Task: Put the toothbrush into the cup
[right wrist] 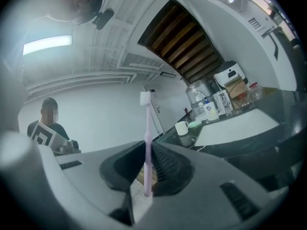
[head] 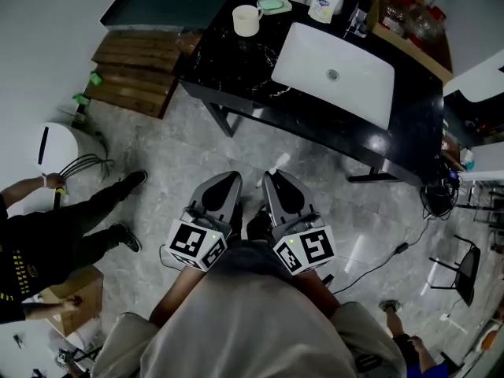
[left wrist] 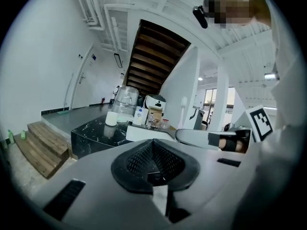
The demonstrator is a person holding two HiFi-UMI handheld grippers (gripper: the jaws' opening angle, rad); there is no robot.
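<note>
A pale cup [head: 246, 20] stands on the black marble counter [head: 228, 53], left of the sink; it also shows far off in the left gripper view [left wrist: 111, 118] and the right gripper view [right wrist: 182, 127]. My right gripper [head: 276, 181] [right wrist: 146, 162] is shut on a pink toothbrush [right wrist: 147, 143], whose white head [head: 279, 161] sticks out past the jaws. My left gripper [head: 223, 187] [left wrist: 153, 150] is shut with nothing in it. Both grippers are held close to my body over the floor, well short of the counter.
A white sink [head: 332, 73] is set in the counter, with a soap bottle [head: 324, 2] and a green soap dish [head: 273, 5] behind it. Wooden steps [head: 138, 69] lie left of the counter. A person [head: 47, 242] stands at my left. Cables [head: 394, 250] run over the floor.
</note>
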